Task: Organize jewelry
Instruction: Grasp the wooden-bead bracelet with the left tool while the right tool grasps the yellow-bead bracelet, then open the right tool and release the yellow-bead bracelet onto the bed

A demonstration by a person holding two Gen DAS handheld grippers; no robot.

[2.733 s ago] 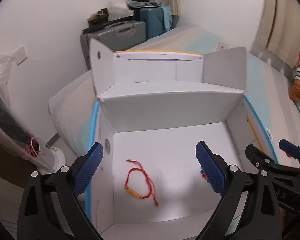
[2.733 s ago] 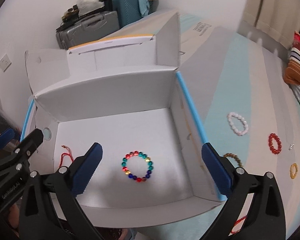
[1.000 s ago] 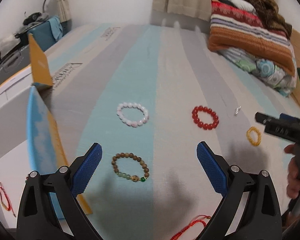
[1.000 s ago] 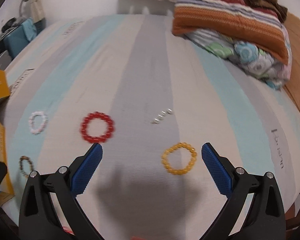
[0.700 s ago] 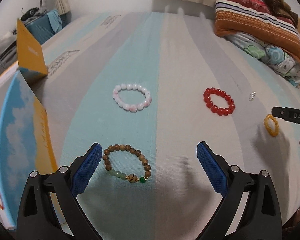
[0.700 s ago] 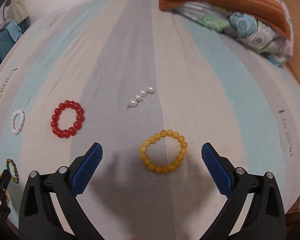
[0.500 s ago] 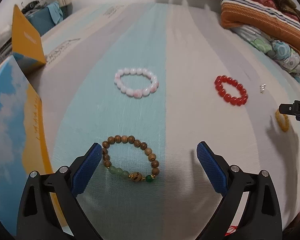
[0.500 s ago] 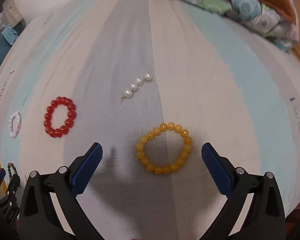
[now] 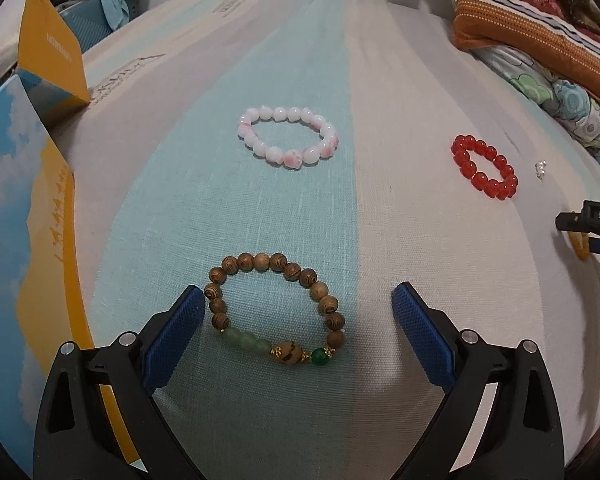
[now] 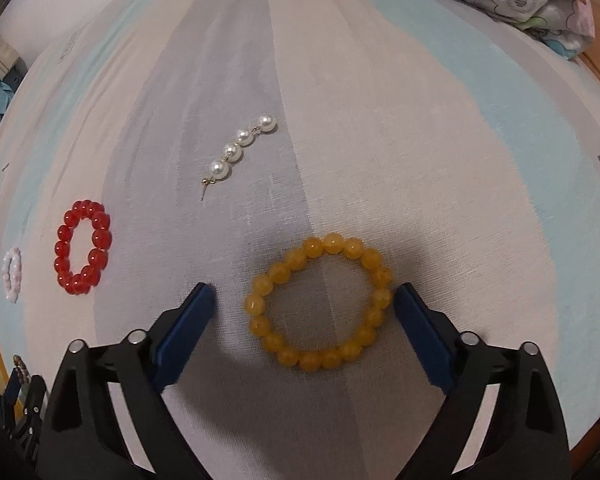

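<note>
Right gripper [image 10: 303, 307], fingers just closing yet still spread, should pinch the yellow bracelet [image 10: 319, 305] squarely; left gripper [image 9: 298, 307], fingers spread, should centre on the wooden bracelet [image 9: 277, 309].

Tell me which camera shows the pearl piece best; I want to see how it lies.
The right wrist view: the pearl piece lies in full sight there, four pearls in a slanted row on the bedsheet, beyond the yellow bracelet. The left wrist view shows it only as a tiny white speck at the right.
</note>
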